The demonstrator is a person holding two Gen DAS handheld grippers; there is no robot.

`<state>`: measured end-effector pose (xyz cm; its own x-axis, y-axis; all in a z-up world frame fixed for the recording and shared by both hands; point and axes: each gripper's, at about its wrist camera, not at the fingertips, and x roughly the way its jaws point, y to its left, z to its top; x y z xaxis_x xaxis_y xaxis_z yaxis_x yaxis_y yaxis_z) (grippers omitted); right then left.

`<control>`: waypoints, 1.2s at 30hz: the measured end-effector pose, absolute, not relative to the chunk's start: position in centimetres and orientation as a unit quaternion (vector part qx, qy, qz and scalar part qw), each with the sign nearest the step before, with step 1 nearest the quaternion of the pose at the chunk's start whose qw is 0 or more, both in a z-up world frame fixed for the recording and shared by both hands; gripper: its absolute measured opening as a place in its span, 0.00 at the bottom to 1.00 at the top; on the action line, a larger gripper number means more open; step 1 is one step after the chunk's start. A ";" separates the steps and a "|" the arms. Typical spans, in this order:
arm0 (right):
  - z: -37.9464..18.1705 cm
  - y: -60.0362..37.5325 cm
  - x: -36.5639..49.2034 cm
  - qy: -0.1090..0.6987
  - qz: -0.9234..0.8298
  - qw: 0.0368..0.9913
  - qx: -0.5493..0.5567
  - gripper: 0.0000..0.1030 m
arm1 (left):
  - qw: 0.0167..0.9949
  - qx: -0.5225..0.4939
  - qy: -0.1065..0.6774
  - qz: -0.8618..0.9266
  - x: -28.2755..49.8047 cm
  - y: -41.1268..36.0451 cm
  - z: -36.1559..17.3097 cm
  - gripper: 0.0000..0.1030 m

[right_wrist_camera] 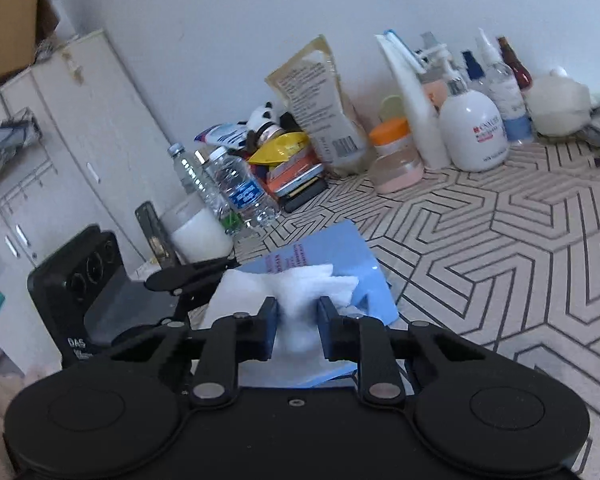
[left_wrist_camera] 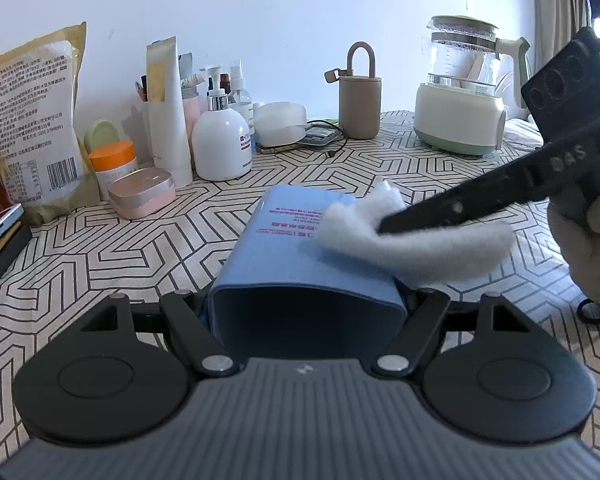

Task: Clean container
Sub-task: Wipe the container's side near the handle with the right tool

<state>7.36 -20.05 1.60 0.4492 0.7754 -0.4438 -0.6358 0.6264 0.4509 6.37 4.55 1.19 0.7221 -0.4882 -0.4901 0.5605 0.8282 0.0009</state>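
Observation:
A blue rectangular container (left_wrist_camera: 292, 240) lies on its side on the patterned tablecloth, its open mouth facing the left wrist camera. My left gripper (left_wrist_camera: 306, 298) is shut on it, one finger on each side wall near the mouth. A white cloth (left_wrist_camera: 420, 244) rests on the container's upper face by the pink print. My right gripper (left_wrist_camera: 392, 224) comes in from the right, shut on that cloth. The right wrist view shows the cloth (right_wrist_camera: 300, 288) bunched between the right gripper's (right_wrist_camera: 298, 312) blue pads, with the container (right_wrist_camera: 340, 244) under it.
Along the wall stand a food pouch (left_wrist_camera: 32, 128), a white pump bottle (left_wrist_camera: 220, 136), an orange-lidded jar (left_wrist_camera: 114, 160), a taupe flask (left_wrist_camera: 359, 108) and a glass kettle (left_wrist_camera: 460, 92). Water bottles (right_wrist_camera: 236, 188) and a stack of small items sit left of the container. A gloved hand (left_wrist_camera: 592, 256) holds the right gripper.

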 end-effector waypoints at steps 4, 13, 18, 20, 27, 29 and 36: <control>1.6 -20.6 7.4 0.318 0.398 0.852 0.120 0.25 | 0.924 0.082 0.237 -0.287 6.2 4.4 1.2 0.73; 1.9 -18.8 6.3 0.317 0.434 0.838 0.091 0.27 | 0.923 0.055 0.253 -0.284 6.9 5.2 1.1 0.73; 2.3 -18.1 5.5 0.307 0.458 0.831 0.070 0.29 | 0.925 0.057 0.252 -0.278 6.9 5.1 1.1 0.72; 2.4 -17.9 5.3 0.303 0.465 0.829 0.065 0.29 | 0.926 0.060 0.252 -0.275 6.9 5.1 1.1 0.72; 2.5 -18.1 5.3 0.297 0.455 0.837 0.065 0.28 | 0.926 0.058 0.251 -0.276 7.0 5.2 1.1 0.72; 2.3 -18.3 5.6 0.301 0.437 0.845 0.066 0.28 | 0.927 0.062 0.249 -0.275 6.8 5.1 1.1 0.72; 1.9 -19.4 6.6 0.306 0.404 0.857 0.088 0.28 | 0.927 0.065 0.248 -0.273 6.8 5.1 1.1 0.72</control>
